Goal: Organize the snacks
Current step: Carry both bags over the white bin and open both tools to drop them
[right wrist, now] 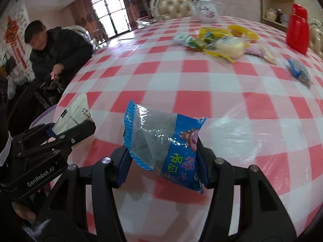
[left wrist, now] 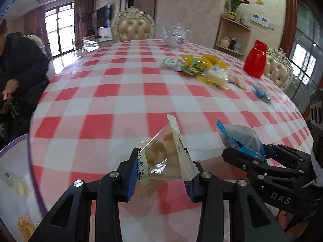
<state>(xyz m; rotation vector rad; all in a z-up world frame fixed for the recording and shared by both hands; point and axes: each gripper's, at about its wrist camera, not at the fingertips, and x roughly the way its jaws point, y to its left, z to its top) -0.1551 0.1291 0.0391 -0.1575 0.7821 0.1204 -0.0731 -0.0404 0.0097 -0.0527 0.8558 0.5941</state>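
My left gripper (left wrist: 160, 173) is shut on a clear and white snack packet (left wrist: 167, 157) with pale yellow pieces, held above the checked tablecloth (left wrist: 121, 92). My right gripper (right wrist: 164, 161) is shut on a blue snack packet (right wrist: 163, 141) with dark contents. The right gripper also shows in the left wrist view (left wrist: 242, 153) with its blue packet (left wrist: 238, 137). The left gripper shows in the right wrist view (right wrist: 66, 127) with its white packet (right wrist: 74, 113). A pile of yellow and green snack packets (left wrist: 201, 68) lies far across the table. A lone blue packet (left wrist: 262, 94) lies to its right.
A white container with a purple rim (left wrist: 22, 173) sits off the table's left edge, with snacks inside. A white teapot (left wrist: 177, 35) and a red jug (left wrist: 255, 59) stand at the far side. A person in black (right wrist: 54, 54) sits at the left. Chairs surround the table.
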